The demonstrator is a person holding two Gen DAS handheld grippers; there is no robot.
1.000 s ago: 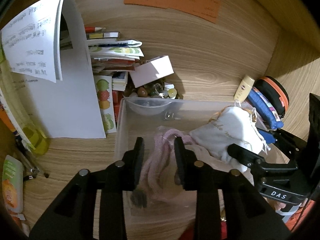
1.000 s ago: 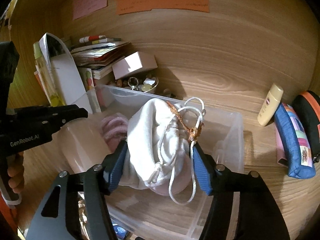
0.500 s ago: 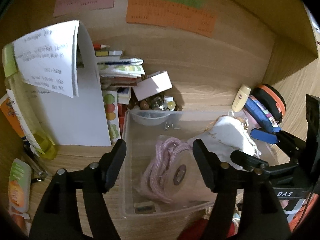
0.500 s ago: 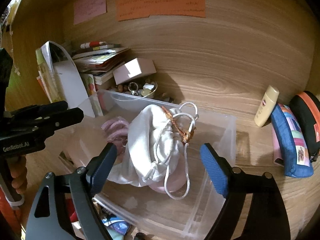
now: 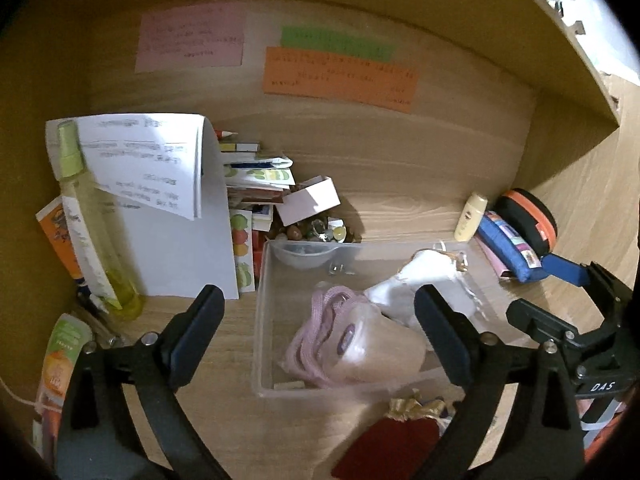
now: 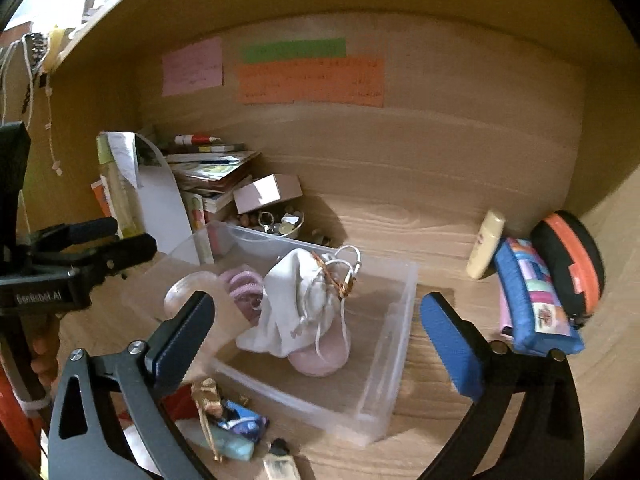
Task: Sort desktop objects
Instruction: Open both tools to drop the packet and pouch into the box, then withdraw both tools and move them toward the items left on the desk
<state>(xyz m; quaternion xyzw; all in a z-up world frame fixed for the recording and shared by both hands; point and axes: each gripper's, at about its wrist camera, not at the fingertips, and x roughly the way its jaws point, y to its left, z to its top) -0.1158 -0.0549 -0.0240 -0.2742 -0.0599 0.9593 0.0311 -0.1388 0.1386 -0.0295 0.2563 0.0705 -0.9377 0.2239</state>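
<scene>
Pouches still loose on the tabletop (image 6: 440, 432) lie just in front of the clear bin (image 6: 394, 344), nearest our left tongs (image 5: 320, 324); both left and right tongs (image 6: 316, 344) gape wide, empty.

Your right gripper (image 6: 316, 332) hangs wide open above the clear bin (image 6: 394, 364); the white drawstring pouch (image 6: 296, 304) lies inside it, touching neither finger.

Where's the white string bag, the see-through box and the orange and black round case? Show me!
white string bag (image 6: 294, 300), right wrist view, on the middle of its cloth.
see-through box (image 6: 394, 340), right wrist view, on its right wall.
orange and black round case (image 6: 570, 258), right wrist view, on its zipped face.
</scene>
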